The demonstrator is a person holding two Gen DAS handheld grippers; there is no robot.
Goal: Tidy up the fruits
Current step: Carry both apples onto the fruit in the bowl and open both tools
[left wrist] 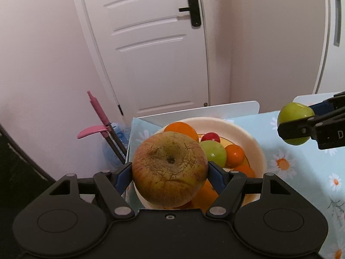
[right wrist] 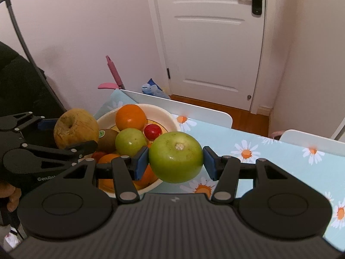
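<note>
My left gripper [left wrist: 170, 169] is shut on a big russet, yellow-red apple [left wrist: 170, 168], held above the near edge of a cream fruit bowl [left wrist: 253, 142]. The same apple [right wrist: 75, 127] shows at the left in the right wrist view, over the bowl's [right wrist: 170, 118] left rim. My right gripper [right wrist: 175, 160] is shut on a green apple [right wrist: 175, 157], just right of the bowl and above the table. From the left wrist view that green apple [left wrist: 294, 119] hangs at the far right in the right gripper [left wrist: 295, 125]. Inside the bowl lie oranges [right wrist: 130, 117], a green apple [right wrist: 130, 141], a small red fruit [right wrist: 152, 131] and a kiwi [right wrist: 107, 138].
The table wears a light blue cloth with daisies [right wrist: 280, 157]. White chair backs [right wrist: 179, 105] stand along its far edge. Behind are a white door [right wrist: 211, 43], pink-handled cleaning tools [left wrist: 99, 116] and a blue water bottle [left wrist: 112, 151] on the floor. A hand [right wrist: 10, 194] shows at lower left.
</note>
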